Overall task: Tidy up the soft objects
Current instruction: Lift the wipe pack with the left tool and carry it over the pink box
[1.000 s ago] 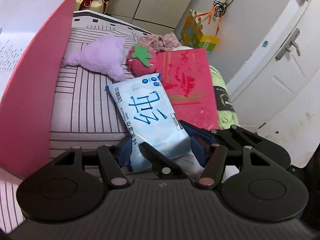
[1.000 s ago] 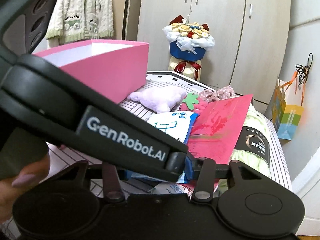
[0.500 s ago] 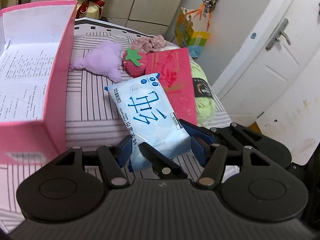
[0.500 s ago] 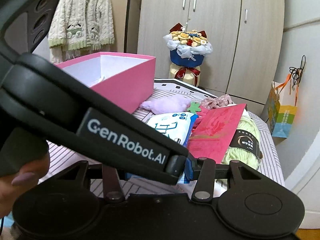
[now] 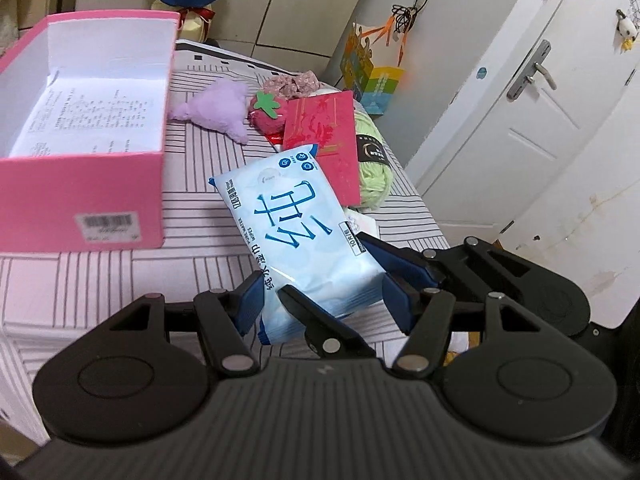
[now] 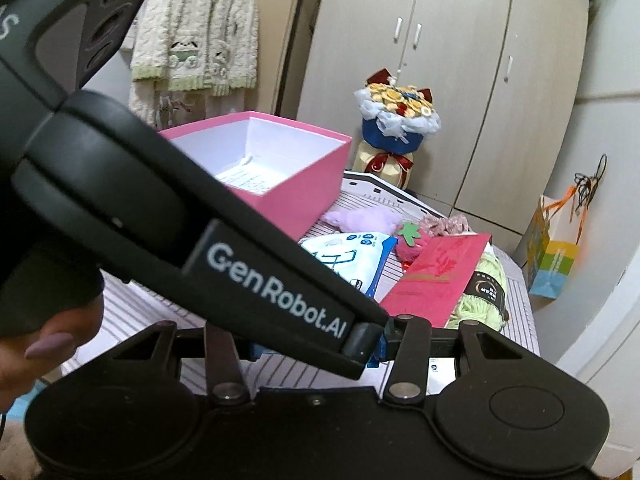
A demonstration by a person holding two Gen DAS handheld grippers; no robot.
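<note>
Table (image 5: 192,208): striped cloth, fills the middle of the left wrist view.
Pink box (image 5: 80,196): upper left of frame, open, a printed sheet lying inside; the likely destination for the soft things.
Left gripper (image 5: 324,292): lower centre; blue pads clamped on the near end of the wipes pack.
Right gripper (image 6: 316,354): lower centre of its own view, largely hidden behind the left tool's black body; whether it stands open or grips something cannot be told. A hand (image 6: 36,344) shows at lower left.
Wipes pack (image 5: 292,236): centre of frame, held raised above the cloth and tilted. Judged light, squashy and slick-skinned, so it may slide; a hold across the short end, as here, seems sound.
Red envelope (image 5: 324,140): right of centre, leaning on the yarn; stiff, not a soft thing.
Green yarn (image 5: 374,164): just right of the envelope, partly under it.
Purple plush (image 5: 216,110): upper centre, beside the box.
Strawberry plush (image 5: 266,112): touching the envelope's far corner.
Floral scrunchie (image 5: 290,82): behind the strawberry.
</note>
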